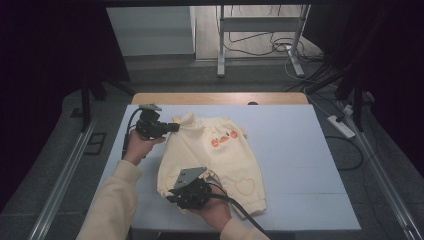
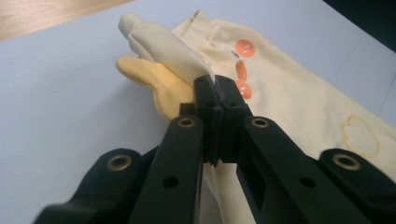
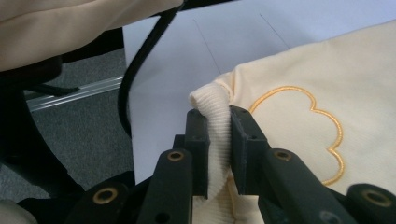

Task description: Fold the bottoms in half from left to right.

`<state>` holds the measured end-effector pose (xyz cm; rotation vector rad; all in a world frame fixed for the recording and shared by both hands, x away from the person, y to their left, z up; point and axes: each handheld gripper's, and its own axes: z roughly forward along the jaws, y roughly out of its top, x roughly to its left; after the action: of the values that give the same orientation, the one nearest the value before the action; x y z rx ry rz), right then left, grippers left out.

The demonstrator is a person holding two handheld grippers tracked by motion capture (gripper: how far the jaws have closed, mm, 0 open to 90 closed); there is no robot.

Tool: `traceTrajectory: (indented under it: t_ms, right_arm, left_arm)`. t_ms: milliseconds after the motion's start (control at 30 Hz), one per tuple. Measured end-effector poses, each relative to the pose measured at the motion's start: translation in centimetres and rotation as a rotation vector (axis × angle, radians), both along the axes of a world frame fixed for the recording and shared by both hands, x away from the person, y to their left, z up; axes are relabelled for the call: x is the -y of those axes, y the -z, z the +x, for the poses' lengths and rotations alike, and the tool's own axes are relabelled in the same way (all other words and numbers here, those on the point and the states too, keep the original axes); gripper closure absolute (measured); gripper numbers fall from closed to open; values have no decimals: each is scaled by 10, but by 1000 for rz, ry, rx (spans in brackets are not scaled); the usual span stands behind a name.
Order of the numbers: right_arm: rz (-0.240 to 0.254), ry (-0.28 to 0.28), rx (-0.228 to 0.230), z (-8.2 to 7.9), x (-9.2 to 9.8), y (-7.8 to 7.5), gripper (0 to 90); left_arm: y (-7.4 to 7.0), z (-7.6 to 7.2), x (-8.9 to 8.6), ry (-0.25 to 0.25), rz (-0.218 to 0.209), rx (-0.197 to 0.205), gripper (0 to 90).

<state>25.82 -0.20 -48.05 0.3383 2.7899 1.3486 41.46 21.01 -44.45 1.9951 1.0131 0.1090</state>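
Fabric fills the middle of the table in the high view: a cream garment [image 1: 212,160] lies spread on the pale blue table cover [image 1: 295,165], orange patches on its chest and a stitched outline near its hem. The left gripper [image 1: 172,127] meets the garment's far left corner, while the right gripper [image 1: 172,196] sits at the near edge, both held by hands in cream sleeves.

In the left gripper view, the left gripper [image 2: 218,88] is clenched tight on a thin fold of the garment [image 2: 299,93], a cream sleeve end and a yellow flap rising just beyond the jaws.

In the right gripper view, the right gripper [image 3: 217,122] is clamped on the ribbed cuff [image 3: 214,116] of the garment [image 3: 327,79], beside an orange cloud outline [image 3: 322,126]
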Motion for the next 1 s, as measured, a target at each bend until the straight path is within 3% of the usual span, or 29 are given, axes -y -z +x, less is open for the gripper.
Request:
traceTrajectory:
  t_ms: [67,233,333,400,567,767,1000]
  right_arm:
    - [-4,-3,0,0,-2,1,778]
    - [-28,-2,-10,-1,-4,10,779]
    - [-23,-3,-8,0,-6,9,779]
    - [3,-15,3,-1,-10,-2,780]
    - [28,-19,24,-3,-11,-11,781]
    - [12,-2,7,-1,-1,-2,784]
    - [33,37,-9,1,26,-1,791]
  left_arm:
    - [3,0,-1,0,15,-13,886]
    - [9,-2,-7,-11,2,-25,886]
    - [2,-3,-12,-22,-11,-19,886]
    - [-11,-7,-18,-32,-14,4,887]
    - [-16,-8,-16,-28,-1,11,886]
    - [-8,-4,-6,-23,1,0,886]
    - [-4,1,6,-17,-23,-7,885]
